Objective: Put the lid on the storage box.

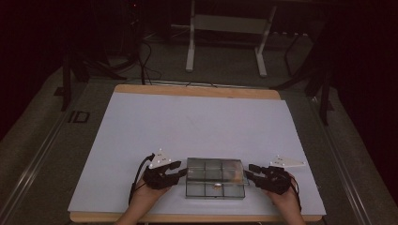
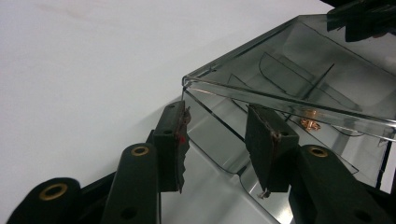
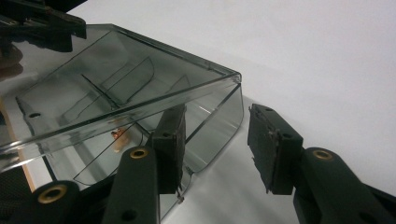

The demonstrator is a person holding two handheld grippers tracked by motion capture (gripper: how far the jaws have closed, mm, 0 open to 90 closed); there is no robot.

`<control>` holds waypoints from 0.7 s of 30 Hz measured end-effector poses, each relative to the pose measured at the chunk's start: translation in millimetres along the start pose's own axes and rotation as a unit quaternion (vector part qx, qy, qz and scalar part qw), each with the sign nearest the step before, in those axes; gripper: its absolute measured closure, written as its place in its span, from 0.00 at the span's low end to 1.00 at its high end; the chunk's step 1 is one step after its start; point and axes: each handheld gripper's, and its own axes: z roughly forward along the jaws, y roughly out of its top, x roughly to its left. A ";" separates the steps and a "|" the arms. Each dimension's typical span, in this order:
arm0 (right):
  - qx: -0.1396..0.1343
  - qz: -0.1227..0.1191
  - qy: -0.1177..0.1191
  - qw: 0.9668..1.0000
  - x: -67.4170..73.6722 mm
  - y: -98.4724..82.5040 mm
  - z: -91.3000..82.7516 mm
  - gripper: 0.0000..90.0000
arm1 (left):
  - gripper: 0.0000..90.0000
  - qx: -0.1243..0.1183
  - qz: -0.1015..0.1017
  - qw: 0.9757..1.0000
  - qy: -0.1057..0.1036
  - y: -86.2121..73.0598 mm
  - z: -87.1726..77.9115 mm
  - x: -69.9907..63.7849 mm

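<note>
Two claws flank a clear plastic compartment box (image 1: 215,177) that rests near the front edge of the white surface (image 1: 197,122), one at each short end. In the high view the left claw (image 1: 180,171) meets the box's left end and the right claw (image 1: 249,171) its right end, each carried by a hand coming in from below. The box has a smoky see-through lid and thin dividers inside, and a small copper-coloured piece (image 2: 309,122) lies in one of its compartments. In the left gripper view the left claw's jaws stand apart around the box's near corner, not pressing on it; whether a pad (image 2: 180,140) brushes the wall cannot be told. In the right gripper view the right claw's jaws are likewise apart, one jaw against or just before the rounded corner of the box, the other out over the bare surface, clamping nothing.
</note>
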 end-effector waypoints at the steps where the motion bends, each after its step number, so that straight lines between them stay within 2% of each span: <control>1: 0.001 0.002 -0.001 1.000 -0.4 -0.5 -0.4 0.62 | 0.66 0.001 -0.001 1.000 -0.001 -0.4 0.1 0.3; 6: -0.002 0.011 0.000 1.000 -4.0 -2.0 -2.3 0.61 | 0.66 0.006 -0.003 1.000 0.004 -3.2 1.0 2.7; 8: -0.003 0.014 -0.003 1.000 -5.9 -3.0 -3.0 0.61 | 0.66 0.002 -0.016 1.000 0.000 -5.2 0.6 6.7; 14: 0.001 0.011 -0.010 1.000 -7.1 -3.8 -2.6 0.61 | 0.64 0.006 -0.024 1.000 0.009 -7.7 3.1 13.4; 19: 0.002 0.007 -0.014 1.000 -7.6 -3.4 -3.5 0.58 | 0.60 0.004 -0.018 1.000 0.009 -6.6 2.5 11.8; 21: 0.004 -0.002 -0.026 1.000 -8.1 -2.7 -3.5 0.53 | 0.57 -0.001 -0.013 1.000 0.009 -3.5 1.3 9.8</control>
